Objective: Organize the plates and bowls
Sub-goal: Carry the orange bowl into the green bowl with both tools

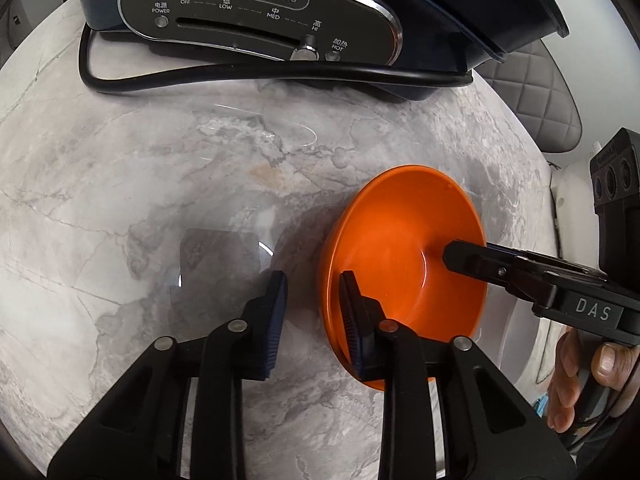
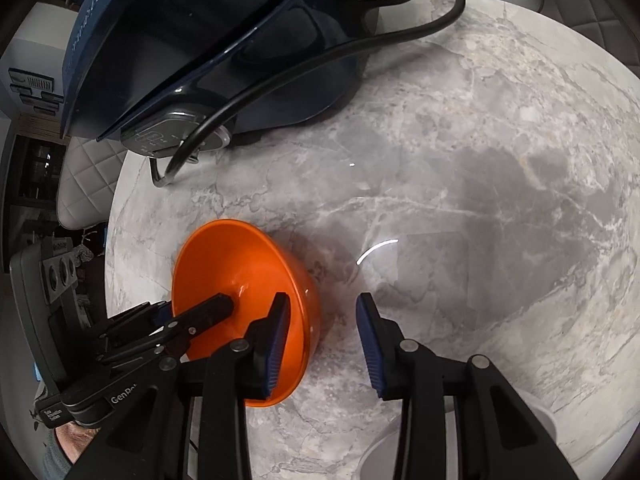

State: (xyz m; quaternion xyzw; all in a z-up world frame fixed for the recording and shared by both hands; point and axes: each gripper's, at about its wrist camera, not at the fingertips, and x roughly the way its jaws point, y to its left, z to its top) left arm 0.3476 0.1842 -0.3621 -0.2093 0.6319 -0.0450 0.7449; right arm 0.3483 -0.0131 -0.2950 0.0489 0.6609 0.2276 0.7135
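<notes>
Orange bowl (image 1: 400, 220), wall inside left gripper (image 1: 314, 292) and right gripper (image 2: 324, 316).

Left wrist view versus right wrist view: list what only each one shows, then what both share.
Only left wrist: the appliance's control panel with its slider, and a hand holding the right hand-held gripper. Only right wrist: a pale rounded thing at the bottom edge. Both: the orange bowl, marble table, dark blue appliance, black cord, and the left hand-held gripper and the right one, each straddling the bowl's rim.
</notes>
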